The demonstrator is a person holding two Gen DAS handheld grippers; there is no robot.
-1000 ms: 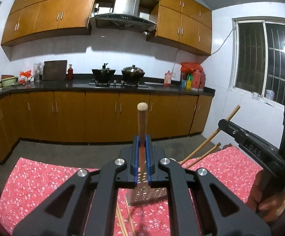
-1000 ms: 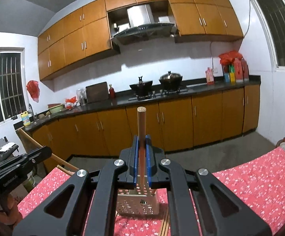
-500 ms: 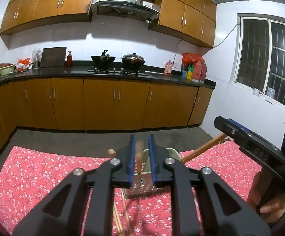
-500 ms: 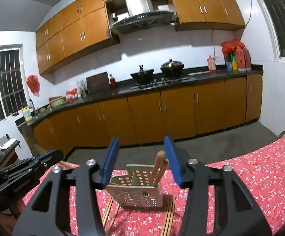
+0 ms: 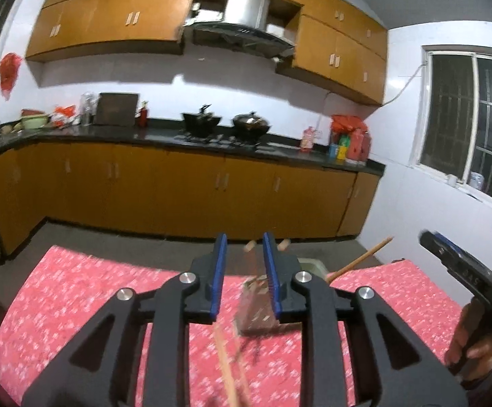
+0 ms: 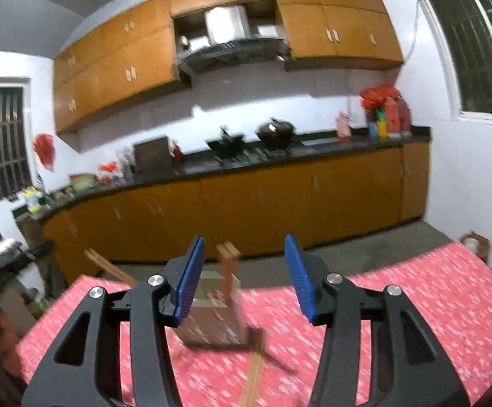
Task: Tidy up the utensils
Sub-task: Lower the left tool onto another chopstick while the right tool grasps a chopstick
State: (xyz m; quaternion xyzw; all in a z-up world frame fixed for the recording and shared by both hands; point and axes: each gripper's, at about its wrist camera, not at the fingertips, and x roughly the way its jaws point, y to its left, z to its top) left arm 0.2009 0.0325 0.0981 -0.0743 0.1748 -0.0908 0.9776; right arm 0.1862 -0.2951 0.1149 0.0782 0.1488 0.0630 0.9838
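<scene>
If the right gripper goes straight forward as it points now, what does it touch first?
Probably the wooden sticks standing in the perforated metal holder, right ahead between the open right gripper jaws; blur leaves depth uncertain.

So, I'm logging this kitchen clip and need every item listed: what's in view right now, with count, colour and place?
utensil holder: one, perforated metal, on the cloth between the tools
chopsticks in holder: at least two, brown wood, standing in the holder
loose chopsticks: several, brown wood, lying on the cloth in front of the holder; exact count blurred
tablecloth: one, red floral, over the table
woks: two, black, on the stove
cutting board: one, dark, leaning on the back wall
bottles: a cluster, red and mixed, at the counter's right end
left tool: blue pads, open
right tool: blue pads, open
</scene>
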